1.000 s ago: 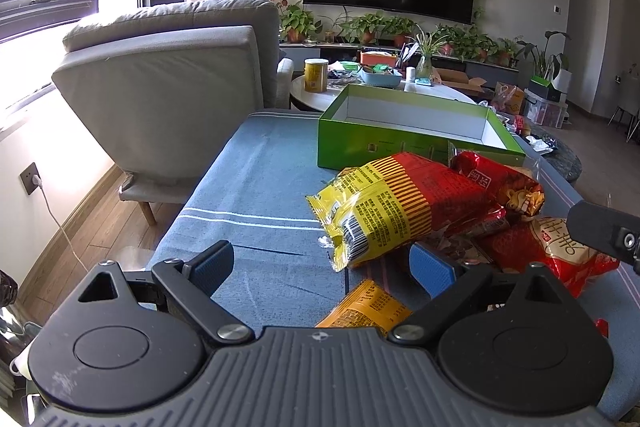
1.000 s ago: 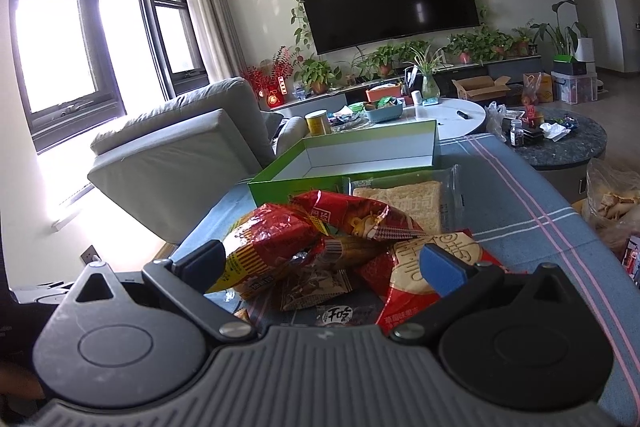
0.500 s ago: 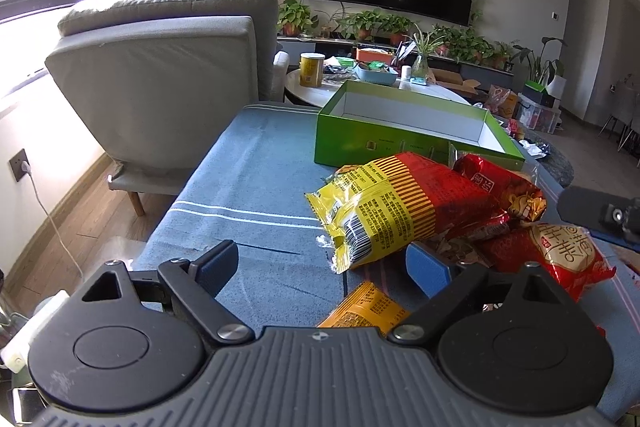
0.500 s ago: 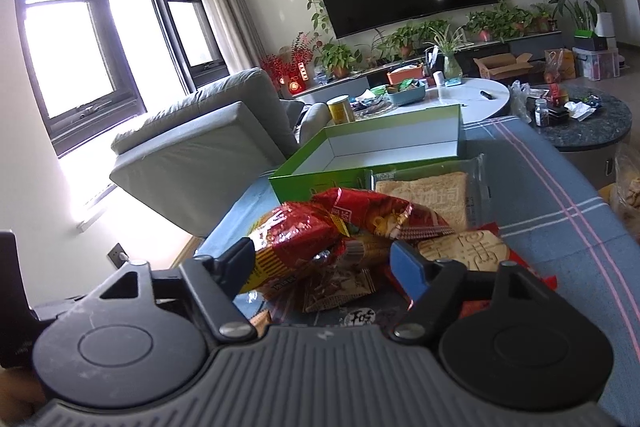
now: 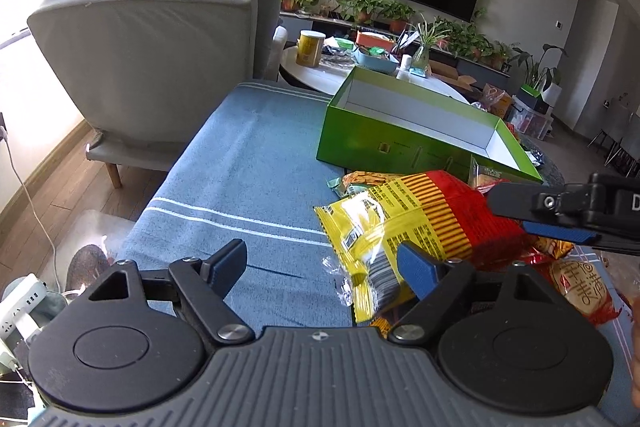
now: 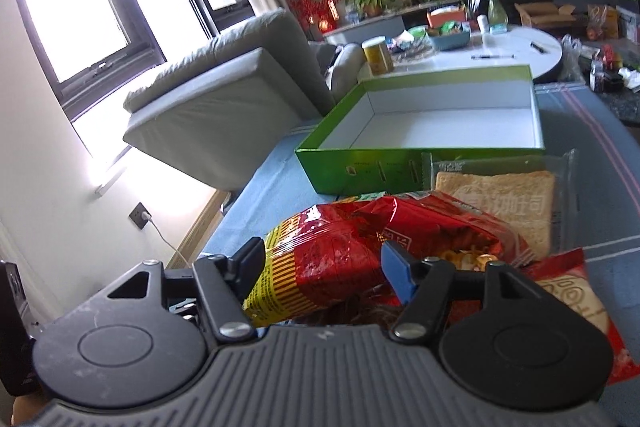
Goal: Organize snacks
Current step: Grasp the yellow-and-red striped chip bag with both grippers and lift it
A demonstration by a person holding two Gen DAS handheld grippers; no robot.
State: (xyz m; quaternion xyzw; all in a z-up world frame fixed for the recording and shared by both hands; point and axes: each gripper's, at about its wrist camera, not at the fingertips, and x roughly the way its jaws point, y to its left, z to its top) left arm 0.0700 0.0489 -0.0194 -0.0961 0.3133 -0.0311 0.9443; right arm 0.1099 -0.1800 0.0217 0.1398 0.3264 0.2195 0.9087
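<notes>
Left tongs (image 5: 322, 261) spread, just been closing, yellow-red bag (image 5: 416, 227) edge at one pad, not pinched. Right tongs (image 6: 322, 261) spread astride the bag, unpressed. Snacks heaped on worktop (image 5: 248, 167) beside green box (image 6: 400, 169).

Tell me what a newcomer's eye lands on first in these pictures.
First, the heap of bright snack bags on the blue tablecloth, topped by a big red and yellow bag with the right tongs open around its red end. Behind the heap sits an open green box with a bare white inside. The left tongs, jaws just closing, hang open at the bag's yellow end.
</notes>
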